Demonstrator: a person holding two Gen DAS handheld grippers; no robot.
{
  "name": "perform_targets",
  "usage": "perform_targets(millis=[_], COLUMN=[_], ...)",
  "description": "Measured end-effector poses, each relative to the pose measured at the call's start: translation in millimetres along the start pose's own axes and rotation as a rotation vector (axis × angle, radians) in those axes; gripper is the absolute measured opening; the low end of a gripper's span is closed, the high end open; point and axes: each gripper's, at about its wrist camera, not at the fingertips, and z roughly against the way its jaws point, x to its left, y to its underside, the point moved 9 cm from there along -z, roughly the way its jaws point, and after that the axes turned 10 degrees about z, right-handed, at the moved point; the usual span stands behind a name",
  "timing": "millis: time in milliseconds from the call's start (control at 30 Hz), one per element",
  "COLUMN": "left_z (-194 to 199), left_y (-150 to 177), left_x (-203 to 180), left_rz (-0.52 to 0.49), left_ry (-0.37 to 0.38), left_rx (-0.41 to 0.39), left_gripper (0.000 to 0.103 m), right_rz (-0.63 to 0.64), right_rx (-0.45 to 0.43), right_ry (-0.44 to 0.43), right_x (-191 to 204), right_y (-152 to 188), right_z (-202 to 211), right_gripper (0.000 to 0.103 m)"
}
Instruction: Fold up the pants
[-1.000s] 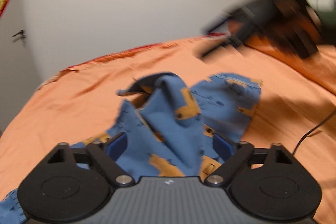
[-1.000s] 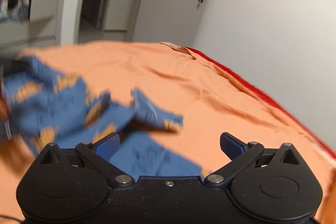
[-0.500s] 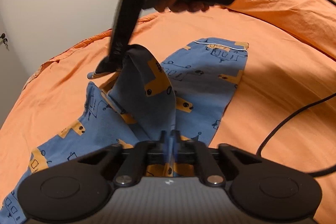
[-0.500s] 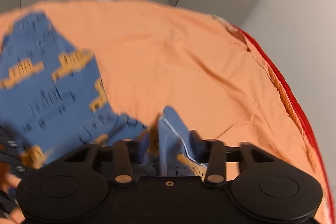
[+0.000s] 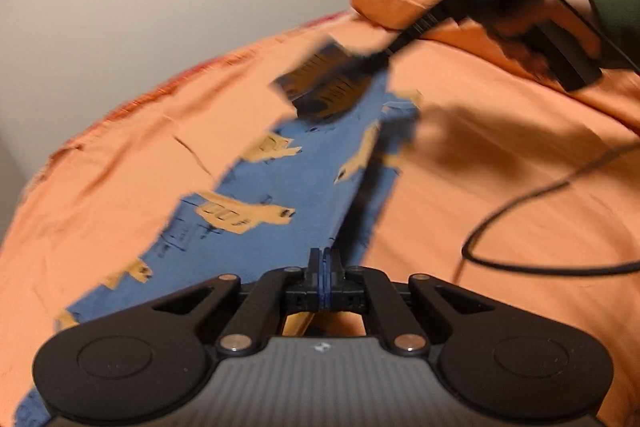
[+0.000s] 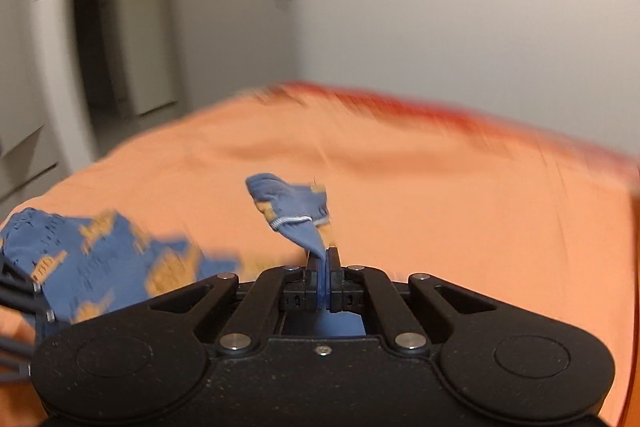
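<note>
My left claw (image 5: 324, 259) was clamped tight on the pants (image 5: 256, 203), which stretched from the lower left of the frame up to centre over the orange bed (image 5: 460, 187). My right claw (image 6: 323, 259) was pinched closed on a bunched hem, with more cloth at lower left

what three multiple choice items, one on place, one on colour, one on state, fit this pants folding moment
1. Where do the pants lie?
A. on an orange bed sheet
B. on a wooden floor
C. in a basket

2. What colour is the pants' cloth?
A. green with white dots
B. blue with orange prints
C. plain grey

3. How is the left gripper?
A. wide open
B. shut on the pants
C. holding a cable

Answers: 1 A, orange sheet surrounds the cloth; 2 B, blue with orange shapes; 3 B, blue cloth is pinched between its closed fingers.
</note>
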Motion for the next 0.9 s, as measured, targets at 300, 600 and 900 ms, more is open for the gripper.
perform_targets(millis=[300, 600, 900], left_z=[-6.2, -49.4, -79.8], left_y=[-4.5, -67.0, -59.1], left_x=[21.1, 62.6, 40.2], left_rz=[0.191, 0.337, 0.319], left_ry=[0.112, -0.053, -0.077], left_rx=[0.002, -0.086, -0.059], left_gripper=[0.062, 0.084, 0.083], right_rz=[-0.209, -0.321, -0.318], right_rx=[0.081, 0.042, 0.055], right_ry=[0.039, 0.078, 0.109], right_x=[-28.6, -69.4, -71.2], right_y=[96.4, 85.1, 81.3], right_z=[5.9, -2.6, -2.0], right_gripper=[0.059, 0.056, 0.032])
